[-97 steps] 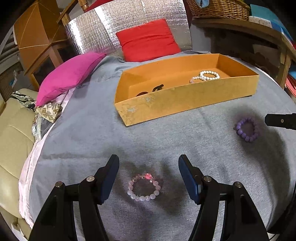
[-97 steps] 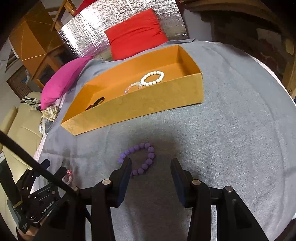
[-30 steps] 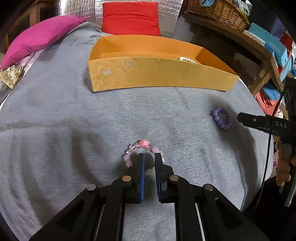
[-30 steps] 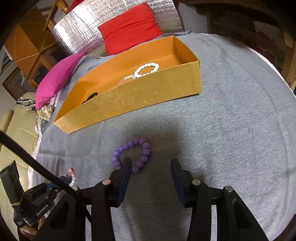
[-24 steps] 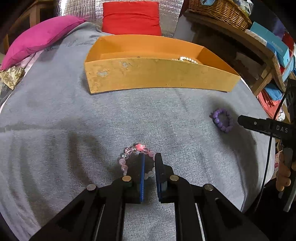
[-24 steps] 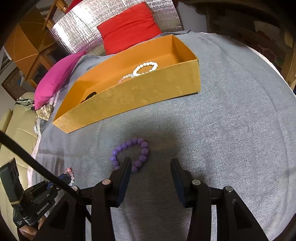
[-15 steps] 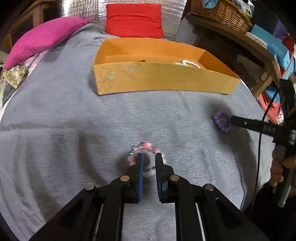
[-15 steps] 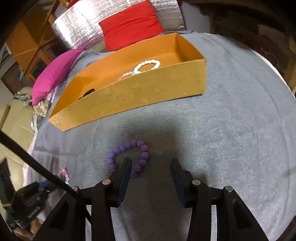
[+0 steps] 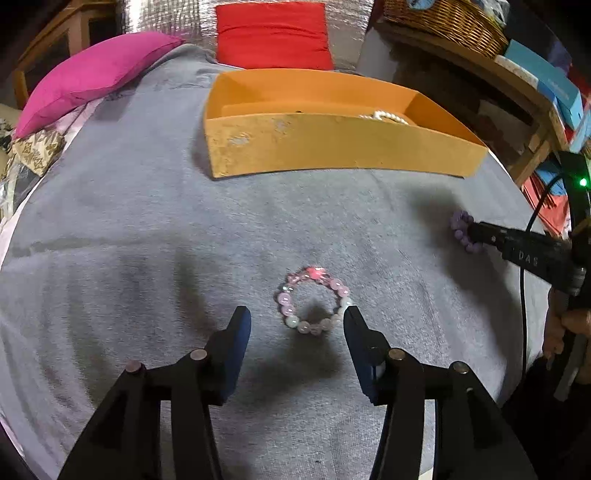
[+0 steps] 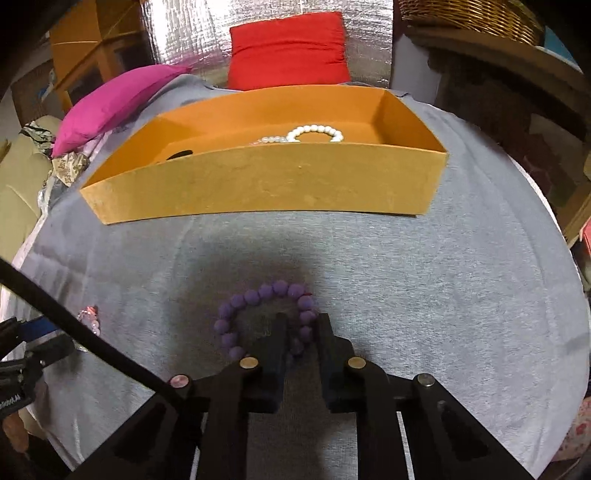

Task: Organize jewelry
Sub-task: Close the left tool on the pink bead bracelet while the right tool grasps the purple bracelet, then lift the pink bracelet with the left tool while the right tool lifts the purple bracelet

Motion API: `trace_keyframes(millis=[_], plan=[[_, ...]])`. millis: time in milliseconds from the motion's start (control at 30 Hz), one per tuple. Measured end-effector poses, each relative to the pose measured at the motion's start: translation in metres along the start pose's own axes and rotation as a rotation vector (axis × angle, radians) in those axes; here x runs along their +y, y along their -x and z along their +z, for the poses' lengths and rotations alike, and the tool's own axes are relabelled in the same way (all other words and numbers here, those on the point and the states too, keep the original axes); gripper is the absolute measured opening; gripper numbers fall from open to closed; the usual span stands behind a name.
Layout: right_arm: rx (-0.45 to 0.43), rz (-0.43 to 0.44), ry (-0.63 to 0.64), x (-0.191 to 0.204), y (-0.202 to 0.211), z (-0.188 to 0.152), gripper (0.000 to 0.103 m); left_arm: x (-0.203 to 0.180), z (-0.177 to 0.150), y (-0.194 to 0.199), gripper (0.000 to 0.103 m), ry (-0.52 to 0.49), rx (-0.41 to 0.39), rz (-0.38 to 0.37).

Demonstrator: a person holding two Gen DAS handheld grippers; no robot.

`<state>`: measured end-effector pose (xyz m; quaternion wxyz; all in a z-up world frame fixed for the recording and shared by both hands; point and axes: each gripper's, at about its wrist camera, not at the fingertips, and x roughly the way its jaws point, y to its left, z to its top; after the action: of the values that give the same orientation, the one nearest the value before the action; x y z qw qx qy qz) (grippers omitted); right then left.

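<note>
A pink bead bracelet (image 9: 286,300) lies flat on the grey cloth (image 9: 147,240), just ahead of my left gripper (image 9: 295,321). The left jaws are opening and touch nothing. A purple bead bracelet (image 10: 258,293) lies nearer the right edge, also seen from the left wrist as a purple bracelet (image 9: 458,221). My right gripper (image 10: 301,319) is closing, with the bracelet's right strand pinched between its fingers. Behind both stands the orange tray (image 10: 258,184), its front wall (image 9: 332,147) facing me. Inside it lie a white pearl bracelet (image 10: 314,131) and a small black item (image 10: 179,155).
A magenta cushion (image 9: 85,77) and a red cushion (image 9: 273,37) lie behind the tray. A wooden shelf with a wicker basket (image 9: 443,22) and boxes stands at the right. A beige sofa (image 10: 18,184) borders the cloth on the left. A hand (image 9: 569,328) holds the right gripper.
My left jaws, pinched on the pink bracelet before, have spread wide and let it go onto the cloth. The right jaws have narrowed onto the purple bracelet's strand, and that wrist has rolled.
</note>
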<state>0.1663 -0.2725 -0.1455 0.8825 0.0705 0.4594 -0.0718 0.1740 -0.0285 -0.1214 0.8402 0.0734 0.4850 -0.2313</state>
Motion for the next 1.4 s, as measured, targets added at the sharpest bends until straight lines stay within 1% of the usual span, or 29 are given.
trace_keyframes(millis=[167, 233, 333, 500, 600, 667, 733, 800, 967, 1200, 1400], plan=[[0.003, -0.021, -0.041, -0.017, 0.003, 0.0, 0.016, -0.004, -0.001, -0.006, 0.053, -0.002, 0.026, -0.007], [0.007, -0.02, -0.068, -0.026, 0.004, 0.0, 0.016, -0.007, -0.001, -0.005, 0.053, -0.01, 0.02, -0.009], [0.018, 0.002, -0.103, -0.036, 0.005, 0.0, 0.016, -0.013, 0.001, -0.006, 0.053, -0.018, 0.01, -0.025], [0.031, 0.034, -0.133, -0.042, 0.004, -0.001, 0.016, -0.03, 0.007, -0.018, 0.053, -0.042, 0.024, -0.022], [0.041, 0.049, -0.159, -0.044, 0.004, -0.003, 0.017, -0.039, 0.009, -0.022, 0.053, -0.062, 0.025, -0.002], [0.044, 0.052, -0.16, -0.044, 0.004, -0.003, 0.018, -0.042, 0.01, -0.023, 0.053, -0.072, 0.024, 0.008], [0.048, 0.062, -0.16, -0.044, 0.004, -0.003, 0.025, -0.045, 0.009, -0.023, 0.053, -0.084, 0.025, 0.023], [0.048, 0.067, -0.157, -0.043, 0.004, -0.003, 0.027, -0.046, 0.008, -0.022, 0.053, -0.097, 0.022, 0.035], [0.043, 0.061, -0.151, -0.041, 0.002, -0.003, 0.029, -0.048, 0.011, -0.025, 0.053, -0.104, 0.022, 0.047], [0.016, 0.02, -0.132, -0.033, -0.005, 0.0, 0.032, -0.047, 0.009, -0.025, 0.054, -0.106, 0.022, 0.059], [0.015, 0.017, -0.131, -0.03, -0.005, 0.001, 0.036, -0.049, 0.01, -0.028, 0.055, -0.1, 0.023, 0.06]])
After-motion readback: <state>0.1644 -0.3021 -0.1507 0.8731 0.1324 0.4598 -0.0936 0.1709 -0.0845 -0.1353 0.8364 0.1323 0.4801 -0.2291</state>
